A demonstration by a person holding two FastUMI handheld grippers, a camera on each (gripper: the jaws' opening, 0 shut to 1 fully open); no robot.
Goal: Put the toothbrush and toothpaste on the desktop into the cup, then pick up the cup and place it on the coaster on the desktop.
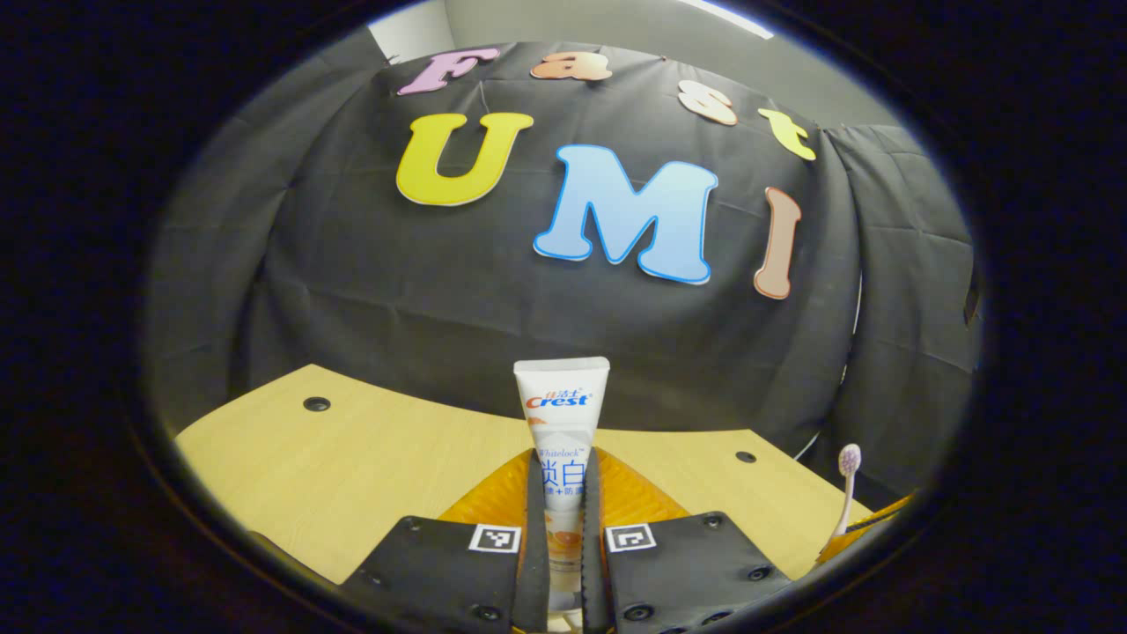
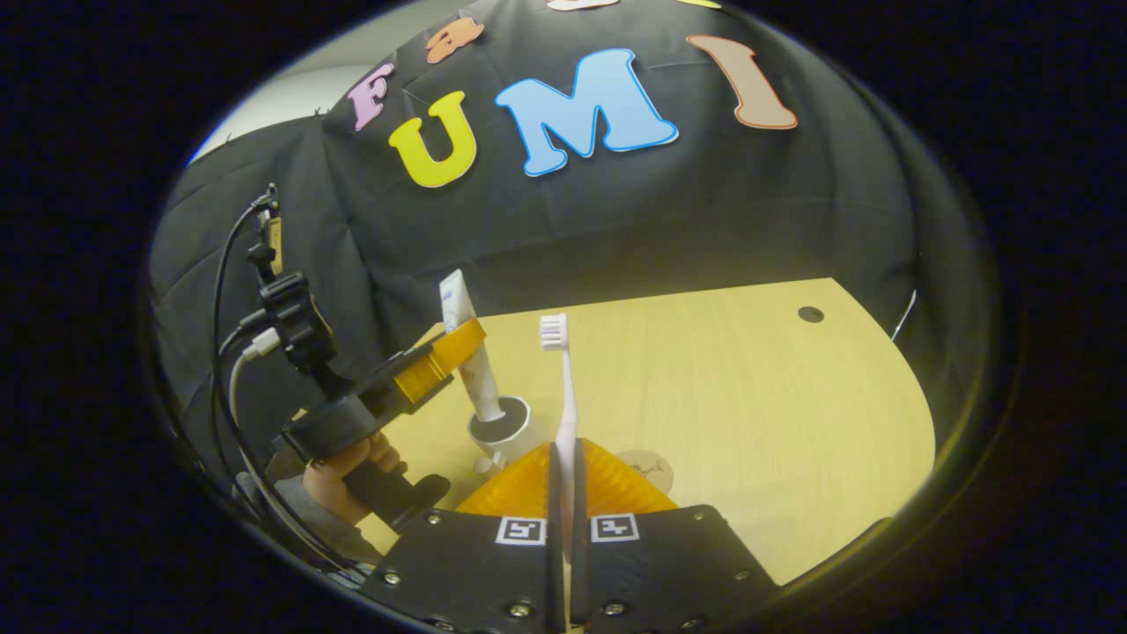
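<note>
Spanning both views, pale wooden desktop [image 2: 748,396], black cloth wall [image 1: 423,282] behind

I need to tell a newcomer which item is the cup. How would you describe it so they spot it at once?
Start at the wooden desktop. Near its left side stands the cup, short and pale with a dark rim. The toothpaste, held by the left gripper, points down into it, unlike the flat coaster.

The left gripper view rides low over the tabletop [image 1: 352,467], facing the booth wall head-on, with the toothpaste [image 1: 562,414] upright and very near at bottom centre. The right gripper view sits higher and tips down across the tabletop [image 2: 722,387], with the toothbrush [image 2: 563,387] close at lower centre. Both views share the wall and the wooden top; the right one also takes in the left gripper [image 2: 440,357] at its lower left.
</note>
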